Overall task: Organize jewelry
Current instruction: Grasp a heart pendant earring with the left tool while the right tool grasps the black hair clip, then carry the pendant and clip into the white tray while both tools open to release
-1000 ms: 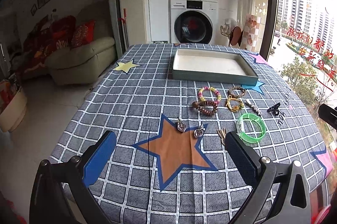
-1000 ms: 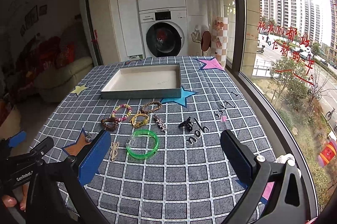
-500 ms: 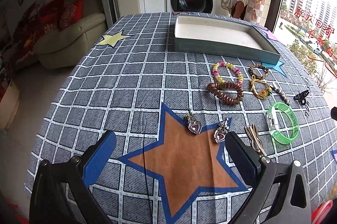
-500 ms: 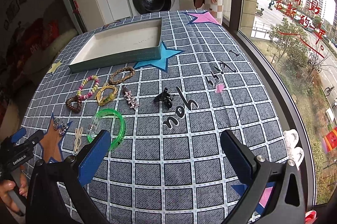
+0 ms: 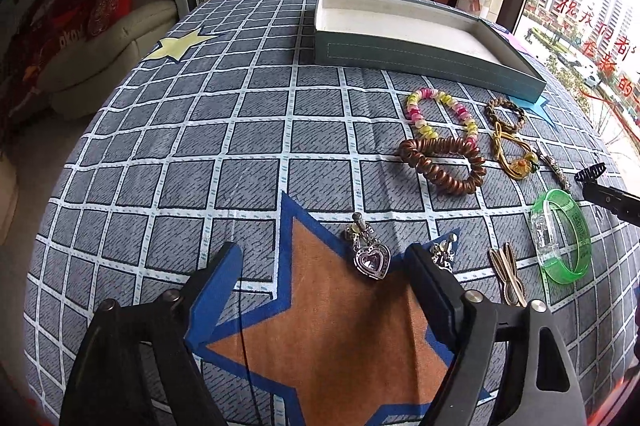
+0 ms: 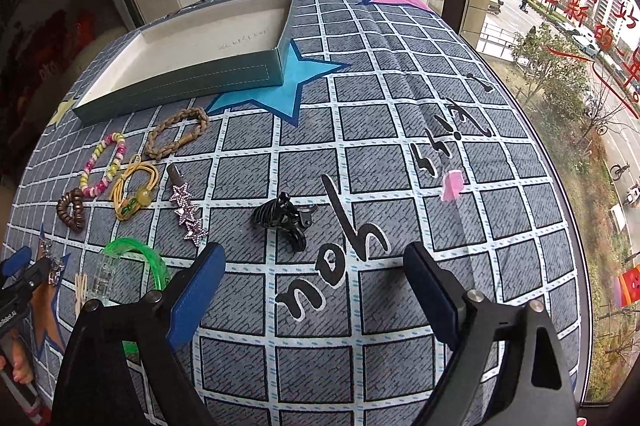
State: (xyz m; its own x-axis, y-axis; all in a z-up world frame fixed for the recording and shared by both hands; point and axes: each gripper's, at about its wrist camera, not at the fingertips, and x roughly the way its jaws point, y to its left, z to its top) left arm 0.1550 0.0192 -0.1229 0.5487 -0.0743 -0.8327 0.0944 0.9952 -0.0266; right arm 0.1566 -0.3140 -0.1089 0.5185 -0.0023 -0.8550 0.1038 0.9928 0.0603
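Heart pendant earring [image 5: 372,258] found lying flat on the orange star of the checked tablecloth [image 5: 240,130], just ahead of the left gripper [image 5: 324,262] and between its finger lines — nearer the right-hand pad. Long axis noted running away from the gripper, hook end farthest. Twin earring [image 5: 442,252] seen touching or partly hidden behind the right pad tip; contact could not be confirmed. Left jaws apart and closing, nothing pressed between the pads.

Black claw clip [image 6: 284,220] found on the cloth just ahead of the right gripper [image 6: 314,266], slightly toward its left pad, long axis lying roughly across the finger line. Right jaws also apart and closing, nothing gripped.

Judged: left hand nearer the earrings, right hand nearer the clip — each to its own piece. Open grey box [image 5: 420,58] noted at the far side of the table, empty, well apart from both targets, beyond the bracelets [image 5: 440,122].
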